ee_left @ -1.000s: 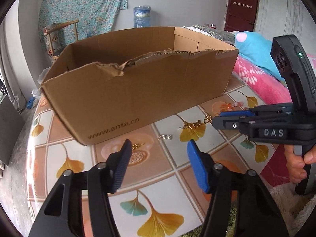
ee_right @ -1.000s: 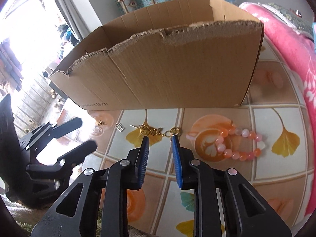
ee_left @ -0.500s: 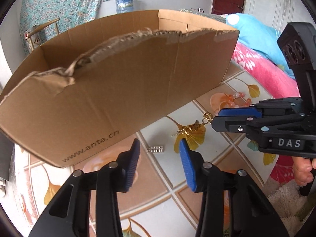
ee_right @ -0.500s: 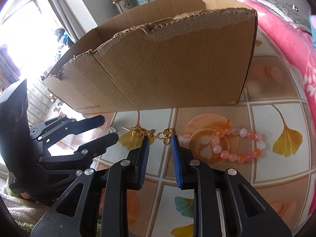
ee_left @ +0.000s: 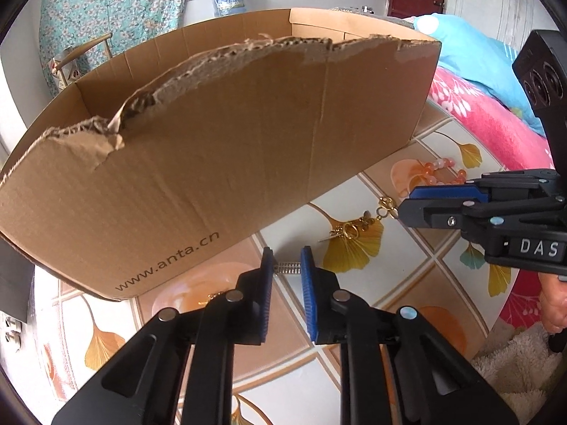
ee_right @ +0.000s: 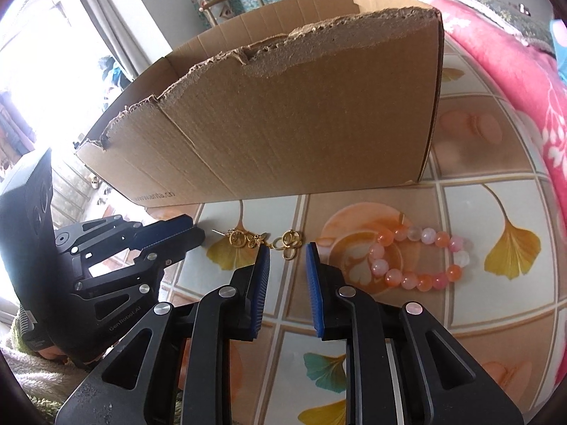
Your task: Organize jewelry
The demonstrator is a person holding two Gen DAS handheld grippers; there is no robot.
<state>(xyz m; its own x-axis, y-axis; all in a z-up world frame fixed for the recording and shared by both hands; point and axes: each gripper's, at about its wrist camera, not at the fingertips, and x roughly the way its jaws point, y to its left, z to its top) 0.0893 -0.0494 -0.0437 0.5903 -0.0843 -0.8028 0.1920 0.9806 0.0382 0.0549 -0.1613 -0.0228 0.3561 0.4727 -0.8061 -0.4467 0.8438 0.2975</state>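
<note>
My left gripper is low over the table, just in front of the cardboard box. Its jaws are closing, and a small silver spring-like piece spans the gap between the blue pads, which touch its ends. My right gripper stands open with a narrow gap, its tips at the ringed end of a gold chain ornament, not gripping it. The ornament lies between the two grippers. A bracelet of pink and orange beads lies to the right.
The box has a torn front wall and stands on the tabletop, which has a ginkgo leaf pattern. Another gold piece peeks out beside my left finger. A pink blanket borders the table on the right, and fluffy fabric lies at its near edge.
My left gripper moved forward and down toward the box front, and its jaws narrowed from wide open to around the silver piece. The right gripper stayed nearly still by the gold ornament.
</note>
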